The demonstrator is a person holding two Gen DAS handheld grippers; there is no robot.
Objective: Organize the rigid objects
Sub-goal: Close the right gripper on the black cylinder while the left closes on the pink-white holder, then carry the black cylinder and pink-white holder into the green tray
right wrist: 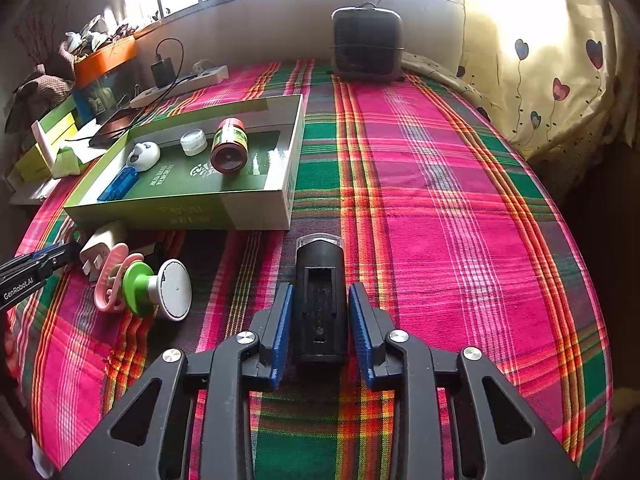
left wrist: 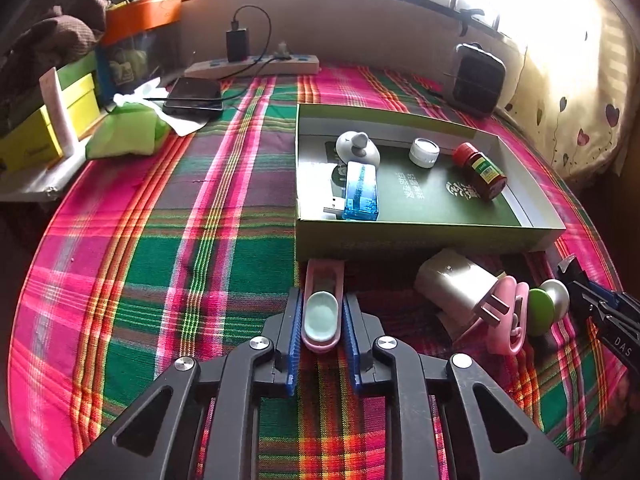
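L claw (left wrist: pixel 322 316) pinched shut, R claw (right wrist: pixel 320 320) slightly apart, both level

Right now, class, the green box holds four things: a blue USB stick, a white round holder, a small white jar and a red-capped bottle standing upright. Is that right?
Not quite. The red-capped bottle lies on its side in the green box; the right wrist view shows its base facing the camera. The blue USB stick, white round holder and small white jar are in there as stated.

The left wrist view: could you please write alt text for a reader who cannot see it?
The left claw grips a pink clip just before an open green box on a plaid cloth. The box holds a blue USB stick, a red-capped bottle and a white jar.
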